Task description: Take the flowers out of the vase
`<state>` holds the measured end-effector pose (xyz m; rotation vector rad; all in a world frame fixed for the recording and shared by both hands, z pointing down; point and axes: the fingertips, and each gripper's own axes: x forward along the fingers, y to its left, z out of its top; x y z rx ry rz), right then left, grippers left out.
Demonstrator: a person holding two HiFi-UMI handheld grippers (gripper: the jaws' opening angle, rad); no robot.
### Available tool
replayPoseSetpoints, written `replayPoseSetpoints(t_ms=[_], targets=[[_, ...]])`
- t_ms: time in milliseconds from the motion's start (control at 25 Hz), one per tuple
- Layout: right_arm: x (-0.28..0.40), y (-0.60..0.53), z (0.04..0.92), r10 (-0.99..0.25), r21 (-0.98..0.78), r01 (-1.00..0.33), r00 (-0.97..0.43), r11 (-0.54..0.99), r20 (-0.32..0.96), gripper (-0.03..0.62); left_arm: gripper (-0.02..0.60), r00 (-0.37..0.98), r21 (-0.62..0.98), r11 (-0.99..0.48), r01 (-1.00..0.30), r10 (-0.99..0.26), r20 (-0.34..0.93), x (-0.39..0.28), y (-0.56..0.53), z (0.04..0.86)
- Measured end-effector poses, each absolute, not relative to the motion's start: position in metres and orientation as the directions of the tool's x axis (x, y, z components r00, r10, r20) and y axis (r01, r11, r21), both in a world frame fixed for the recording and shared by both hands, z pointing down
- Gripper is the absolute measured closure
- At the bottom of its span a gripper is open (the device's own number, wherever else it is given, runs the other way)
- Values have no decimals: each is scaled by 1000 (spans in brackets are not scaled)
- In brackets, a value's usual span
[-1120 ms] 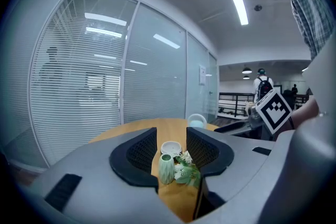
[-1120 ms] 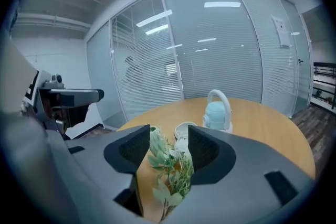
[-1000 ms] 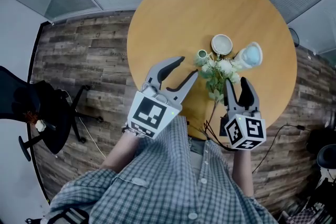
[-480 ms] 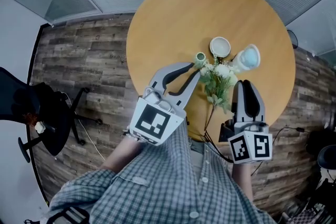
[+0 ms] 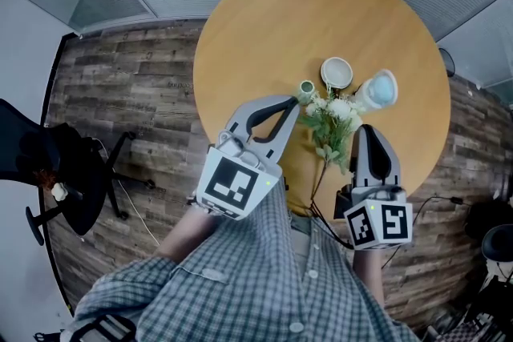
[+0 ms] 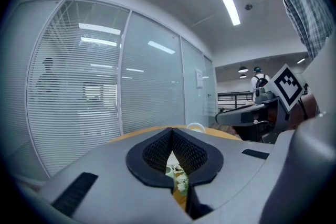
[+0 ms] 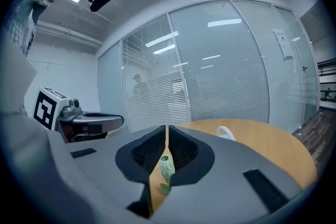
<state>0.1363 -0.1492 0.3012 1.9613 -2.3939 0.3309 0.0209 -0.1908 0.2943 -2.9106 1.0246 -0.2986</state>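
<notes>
Room for moving is mostly in the upper and left part of the round desk (image 5: 264, 20), which is bare wood; its lower edge lies close to the person. Beyond the edge is plank floor (image 5: 136, 84), with a dark chair (image 5: 48, 164) at the far left.

Both marker cubes carry black-and-white square patterns.

White flowers (image 5: 333, 118) with green leaves lie on the desk, blooms near a small greenish vase (image 5: 308, 86), a white cup (image 5: 337, 71) and a pale blue vessel (image 5: 380, 88), thin stems pointing to the lower edge.

The left claw (image 5: 292, 103) and the right claw (image 5: 365, 130) have just been closing. Both now stand tip to tip with nothing pinched, one on each side of the flowers.
</notes>
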Motion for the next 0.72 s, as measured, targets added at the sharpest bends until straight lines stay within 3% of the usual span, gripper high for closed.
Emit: replayPoseSetpoints(t_ms=[720], targets=[[124,-148,298,-954,-186,-952,-269,242,136,580,572,758,-73,-779,-622,-623,194,11,-193,301]])
